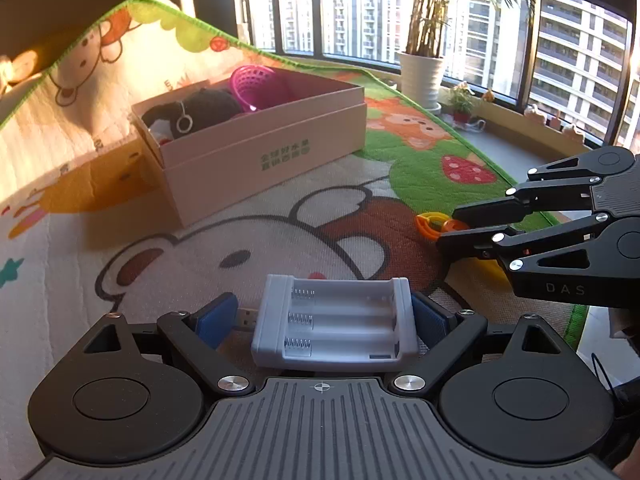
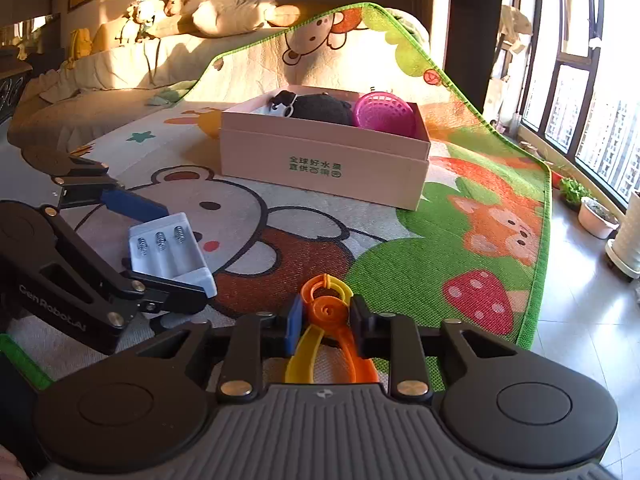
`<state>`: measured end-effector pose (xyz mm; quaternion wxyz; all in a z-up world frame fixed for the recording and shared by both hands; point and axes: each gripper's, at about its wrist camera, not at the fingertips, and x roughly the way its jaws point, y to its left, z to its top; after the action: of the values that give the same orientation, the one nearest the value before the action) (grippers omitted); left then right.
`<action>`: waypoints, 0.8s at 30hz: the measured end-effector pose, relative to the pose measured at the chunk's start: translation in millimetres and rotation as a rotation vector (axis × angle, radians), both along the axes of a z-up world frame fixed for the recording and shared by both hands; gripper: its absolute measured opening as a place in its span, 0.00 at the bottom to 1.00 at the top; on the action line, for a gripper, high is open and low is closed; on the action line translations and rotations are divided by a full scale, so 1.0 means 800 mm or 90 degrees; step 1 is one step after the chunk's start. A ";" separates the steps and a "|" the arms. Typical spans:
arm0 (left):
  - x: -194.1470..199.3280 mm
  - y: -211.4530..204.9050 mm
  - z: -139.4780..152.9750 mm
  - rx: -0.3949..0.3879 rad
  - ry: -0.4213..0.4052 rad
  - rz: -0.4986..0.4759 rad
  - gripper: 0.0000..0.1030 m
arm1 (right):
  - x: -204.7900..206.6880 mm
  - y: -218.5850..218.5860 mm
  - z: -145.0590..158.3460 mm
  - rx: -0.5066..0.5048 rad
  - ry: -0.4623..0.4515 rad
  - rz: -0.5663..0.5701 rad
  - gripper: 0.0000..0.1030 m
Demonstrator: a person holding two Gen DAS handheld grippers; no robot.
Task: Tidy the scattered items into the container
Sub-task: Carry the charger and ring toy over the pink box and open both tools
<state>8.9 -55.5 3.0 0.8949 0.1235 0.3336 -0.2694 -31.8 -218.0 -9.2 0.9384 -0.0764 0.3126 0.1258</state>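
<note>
My left gripper [image 1: 326, 318] is shut on a grey battery holder [image 1: 334, 322], its blue pads against both ends, just above the play mat; both show in the right wrist view, the gripper [image 2: 160, 240] and the holder [image 2: 170, 248]. My right gripper [image 2: 326, 318] is shut on orange-and-yellow toy pliers [image 2: 328, 320] lying on the mat; it also shows in the left wrist view [image 1: 452, 226] with the pliers [image 1: 434, 226]. The pink cardboard box [image 1: 264, 148], also in the right wrist view [image 2: 324, 164], holds a black plush toy [image 2: 320, 109] and a magenta basket [image 2: 382, 114].
The cartoon play mat [image 2: 460, 220] has a green edge at the right, with tiled floor beyond. Potted plants [image 1: 426, 74] stand by the window. A sofa with cushions [image 2: 160, 52] is behind the mat.
</note>
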 end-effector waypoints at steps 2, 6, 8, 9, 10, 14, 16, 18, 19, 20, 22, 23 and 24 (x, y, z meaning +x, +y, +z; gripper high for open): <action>0.001 0.003 0.007 -0.010 -0.008 0.006 0.92 | 0.001 -0.005 0.004 0.017 0.009 0.002 0.22; 0.013 0.015 0.042 -0.041 -0.062 0.025 0.92 | 0.014 -0.023 0.024 0.080 0.024 0.001 0.21; 0.027 0.018 0.066 -0.051 -0.102 0.025 0.92 | 0.028 -0.033 0.048 0.118 0.012 0.008 0.21; 0.037 0.019 0.078 -0.057 -0.124 0.025 0.92 | 0.038 -0.037 0.064 0.136 -0.001 0.013 0.21; 0.048 0.019 0.089 -0.062 -0.144 0.025 0.92 | 0.050 -0.041 0.080 0.153 -0.015 0.017 0.21; 0.106 0.015 0.117 -0.090 -0.210 0.040 0.92 | 0.123 -0.047 0.149 0.215 -0.074 0.032 0.21; 0.141 0.014 0.119 -0.119 -0.215 0.050 0.94 | 0.168 -0.045 0.167 0.233 -0.085 0.015 0.26; 0.170 0.015 0.114 -0.132 -0.192 0.062 0.94 | 0.214 -0.045 0.169 0.240 -0.059 0.001 0.52; 0.178 0.019 0.111 -0.133 -0.182 0.072 0.94 | 0.229 -0.047 0.165 0.239 -0.052 -0.019 0.55; 0.179 0.025 0.108 -0.134 -0.174 0.078 0.95 | 0.240 -0.049 0.160 0.235 -0.044 -0.036 0.55; 0.170 0.040 0.099 -0.135 -0.166 0.081 0.98 | 0.247 -0.060 0.144 0.240 -0.031 -0.050 0.56; 0.163 0.047 0.093 -0.134 -0.157 0.079 0.99 | 0.246 -0.067 0.134 0.248 -0.023 -0.056 0.57; 0.157 0.053 0.086 -0.134 -0.143 0.077 0.99 | 0.245 -0.073 0.123 0.255 -0.013 -0.063 0.58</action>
<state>134.8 -13.0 71.8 0.9491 0.0378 0.2084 -0.2332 163.9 -276.8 89.3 0.9429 0.1261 0.2754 0.1385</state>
